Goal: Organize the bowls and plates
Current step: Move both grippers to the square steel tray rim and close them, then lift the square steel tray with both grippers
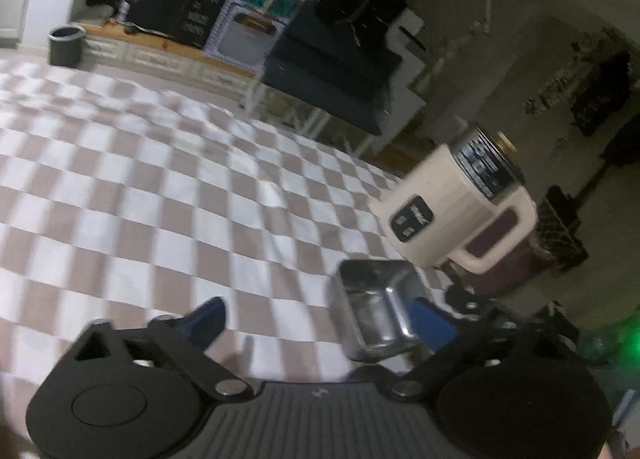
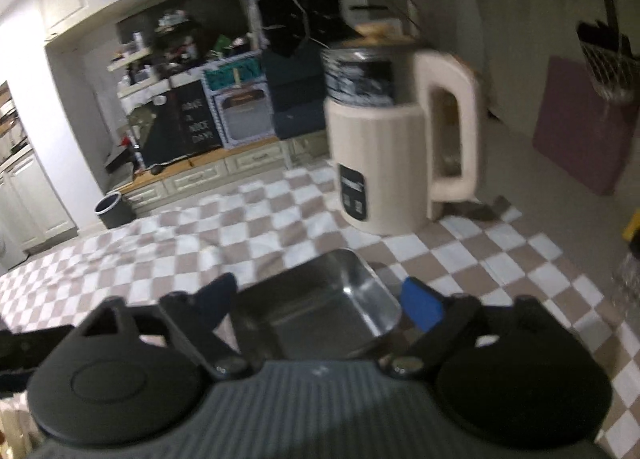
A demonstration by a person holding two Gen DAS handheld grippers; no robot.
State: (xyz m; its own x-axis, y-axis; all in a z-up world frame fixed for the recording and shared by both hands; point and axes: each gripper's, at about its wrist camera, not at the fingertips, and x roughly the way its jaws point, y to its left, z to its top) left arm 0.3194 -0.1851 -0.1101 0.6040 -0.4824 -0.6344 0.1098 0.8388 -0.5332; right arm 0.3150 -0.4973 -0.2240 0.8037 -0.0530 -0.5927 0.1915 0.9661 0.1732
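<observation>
Right wrist view: right gripper (image 2: 322,305) fingers spread around steel tray (image 2: 316,309); left gripper (image 1: 316,319) likewise spread.

Both wrist views look low and close across the checkered cloth (image 1: 160,187) toward the shelves, sharing the steel tray (image 2: 320,311) and cream kettle (image 2: 384,139).

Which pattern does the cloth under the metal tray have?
Beige-and-white checked tablecloth, clearest in the left wrist view.
</observation>
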